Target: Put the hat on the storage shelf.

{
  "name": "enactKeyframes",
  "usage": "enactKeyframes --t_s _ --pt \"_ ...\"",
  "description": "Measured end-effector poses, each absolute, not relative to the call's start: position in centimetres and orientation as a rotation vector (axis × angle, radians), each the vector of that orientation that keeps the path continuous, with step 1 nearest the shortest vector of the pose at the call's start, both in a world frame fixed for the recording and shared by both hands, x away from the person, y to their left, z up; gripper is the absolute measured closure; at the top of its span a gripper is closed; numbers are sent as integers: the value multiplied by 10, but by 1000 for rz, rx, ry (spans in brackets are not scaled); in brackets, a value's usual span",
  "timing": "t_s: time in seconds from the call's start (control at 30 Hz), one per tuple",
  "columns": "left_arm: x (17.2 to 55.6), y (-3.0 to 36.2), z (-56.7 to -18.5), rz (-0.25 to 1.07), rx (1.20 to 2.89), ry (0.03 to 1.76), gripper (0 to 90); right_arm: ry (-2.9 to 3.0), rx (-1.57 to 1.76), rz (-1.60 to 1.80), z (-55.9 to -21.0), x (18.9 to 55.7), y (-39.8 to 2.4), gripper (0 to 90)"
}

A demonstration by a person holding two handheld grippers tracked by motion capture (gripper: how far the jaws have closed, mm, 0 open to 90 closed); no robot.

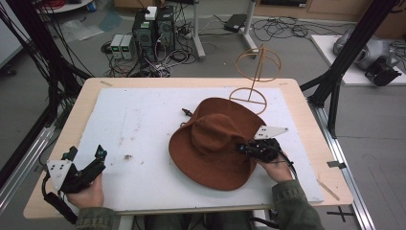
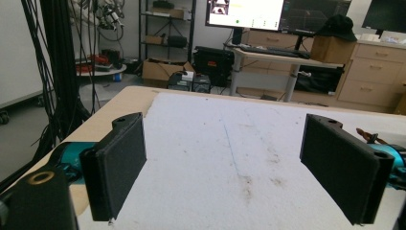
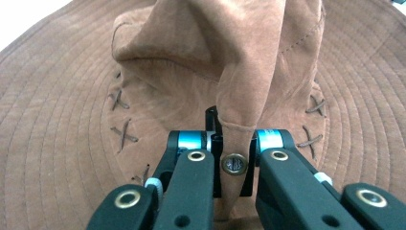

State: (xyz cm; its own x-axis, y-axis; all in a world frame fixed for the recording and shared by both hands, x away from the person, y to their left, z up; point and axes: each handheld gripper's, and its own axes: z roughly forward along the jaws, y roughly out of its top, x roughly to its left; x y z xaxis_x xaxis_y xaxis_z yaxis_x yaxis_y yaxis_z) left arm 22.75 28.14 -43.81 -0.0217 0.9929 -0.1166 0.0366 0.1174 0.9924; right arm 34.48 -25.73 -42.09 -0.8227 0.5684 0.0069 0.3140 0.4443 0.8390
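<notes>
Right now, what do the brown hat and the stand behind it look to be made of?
Hat: soft matte brown fabric, suede-like or brushed cotton; stitched brim rings, and it folds between the right gripper's jaws. Stand: thin rod hoops, tan finish, maybe metal wire or wood; can't tell.

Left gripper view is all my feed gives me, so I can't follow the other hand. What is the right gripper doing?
Observer: The right gripper is shut on a fold of the brown hat's crown.
Operator: Where's the hat?
Observer: On the white mat, right of centre, brim flat.
Operator: Anything behind it?
Observer: A wire hat stand stands upright at the mat's far edge, bare.
</notes>
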Motion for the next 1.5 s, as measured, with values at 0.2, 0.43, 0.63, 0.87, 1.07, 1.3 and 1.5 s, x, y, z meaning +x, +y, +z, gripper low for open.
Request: enactKeyframes --t_s 0.2,0.43,0.63,0.87,1.07,1.3,1.5 --pt "228 281 -438 1117 1138 1305 162 2352 762 1379 -415 340 -259 893" --pt "228 283 -439 1113 1136 1312 162 2236 714 1547 -400 332 -260 892" --pt "228 282 -439 1112 1143 1314 162 2020 638 1662 -382 316 -255 891" --pt "228 284 -439 1106 1135 1315 162 1790 616 1819 -368 305 -256 891" --pt "227 284 -439 1102 1126 1321 162 1733 591 1792 -358 300 -256 891" --pt "228 282 -439 1103 1127 1315 162 1671 590 1768 -336 305 -257 889" --pt "228 283 -440 1098 1129 1318 162 1578 619 1714 -310 313 -261 889"
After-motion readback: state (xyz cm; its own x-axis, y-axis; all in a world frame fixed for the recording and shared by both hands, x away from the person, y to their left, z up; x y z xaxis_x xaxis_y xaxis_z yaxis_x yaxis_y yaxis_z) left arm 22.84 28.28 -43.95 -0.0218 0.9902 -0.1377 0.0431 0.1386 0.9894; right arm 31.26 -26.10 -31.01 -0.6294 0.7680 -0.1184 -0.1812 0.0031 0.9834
